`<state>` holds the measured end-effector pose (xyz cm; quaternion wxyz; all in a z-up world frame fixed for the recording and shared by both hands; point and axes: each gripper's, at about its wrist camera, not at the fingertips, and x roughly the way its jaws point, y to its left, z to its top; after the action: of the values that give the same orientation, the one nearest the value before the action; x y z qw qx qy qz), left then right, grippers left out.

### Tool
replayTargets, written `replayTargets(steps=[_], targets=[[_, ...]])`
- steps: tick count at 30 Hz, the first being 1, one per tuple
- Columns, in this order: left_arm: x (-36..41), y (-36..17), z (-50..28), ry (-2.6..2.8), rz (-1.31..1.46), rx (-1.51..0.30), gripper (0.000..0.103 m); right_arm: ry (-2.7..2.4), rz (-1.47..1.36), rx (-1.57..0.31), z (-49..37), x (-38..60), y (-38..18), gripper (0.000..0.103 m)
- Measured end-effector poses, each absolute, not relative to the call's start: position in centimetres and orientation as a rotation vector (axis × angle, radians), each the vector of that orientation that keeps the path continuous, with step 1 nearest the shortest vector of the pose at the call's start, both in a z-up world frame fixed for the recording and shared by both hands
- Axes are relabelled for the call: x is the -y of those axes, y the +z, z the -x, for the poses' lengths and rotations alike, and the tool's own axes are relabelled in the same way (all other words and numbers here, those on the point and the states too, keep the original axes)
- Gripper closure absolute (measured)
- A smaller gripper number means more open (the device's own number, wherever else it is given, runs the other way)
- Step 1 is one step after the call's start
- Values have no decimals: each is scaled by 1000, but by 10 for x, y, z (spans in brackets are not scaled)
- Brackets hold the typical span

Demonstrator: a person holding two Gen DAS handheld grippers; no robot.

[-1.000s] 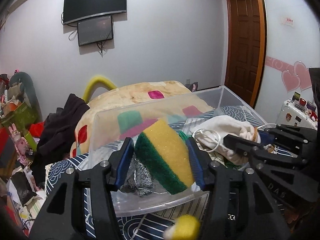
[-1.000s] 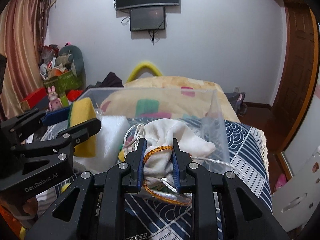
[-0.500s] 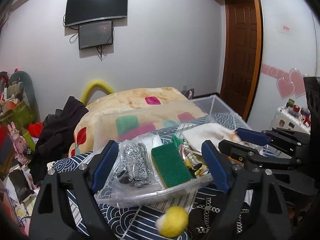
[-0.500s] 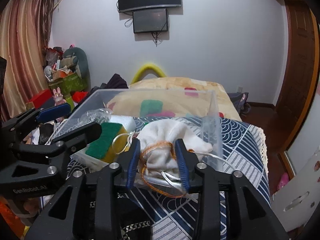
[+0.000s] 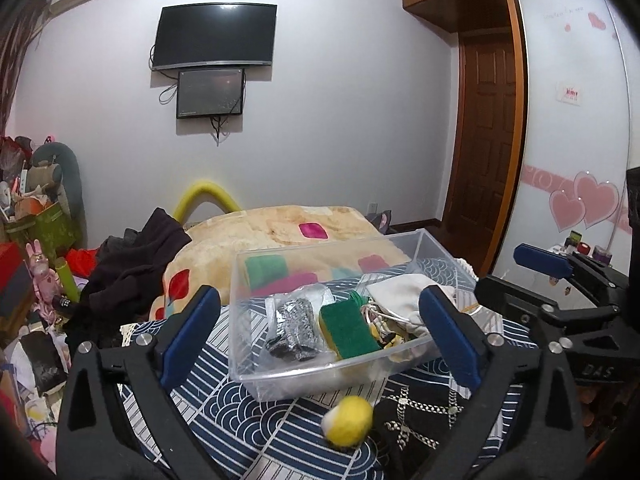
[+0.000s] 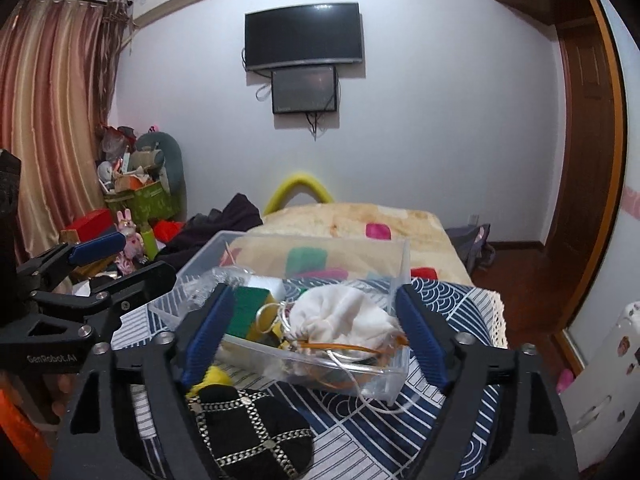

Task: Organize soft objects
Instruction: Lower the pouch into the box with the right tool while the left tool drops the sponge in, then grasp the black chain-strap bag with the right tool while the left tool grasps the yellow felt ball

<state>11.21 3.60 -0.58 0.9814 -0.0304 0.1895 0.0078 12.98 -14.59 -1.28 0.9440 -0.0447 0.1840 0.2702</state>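
Observation:
A clear plastic bin (image 5: 320, 376) (image 6: 384, 376) sits on the blue patterned bedcover. Inside lie a green and yellow sponge (image 5: 348, 330) (image 6: 250, 310), a silver item in a plastic bag (image 5: 294, 330) and a white drawstring pouch (image 5: 400, 294) (image 6: 344, 318). My left gripper (image 5: 320, 336) is open and empty, pulled back in front of the bin. My right gripper (image 6: 316, 330) is open and empty, pulled back from the pouch. A yellow and white felt ball (image 5: 348, 420) (image 6: 212, 378) and a black pouch with chain trim (image 5: 424, 420) (image 6: 252, 428) lie on the cover in front of the bin.
A patterned beige blanket (image 5: 280, 232) lies behind the bin, with dark clothes (image 5: 132, 264) to its left. Cluttered boxes and toys (image 6: 132, 196) stand at the left wall. A wooden door (image 5: 488, 140) is at the right. A white appliance (image 6: 600, 380) stands by the bed's right side.
My left gripper let go of the sponge into the bin, and my right gripper let go of the white pouch. Both opened wide and drew back from the bin.

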Motion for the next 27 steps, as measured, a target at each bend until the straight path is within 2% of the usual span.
replayTargets(steps=[7,27], targets=[[-43,-12,-94,13,75,-395,1,557,103,-353,-116,142,-15,11],[-73,-82,-91,34,201,-591,1,616,152,-646,-121,117,-103,11]])
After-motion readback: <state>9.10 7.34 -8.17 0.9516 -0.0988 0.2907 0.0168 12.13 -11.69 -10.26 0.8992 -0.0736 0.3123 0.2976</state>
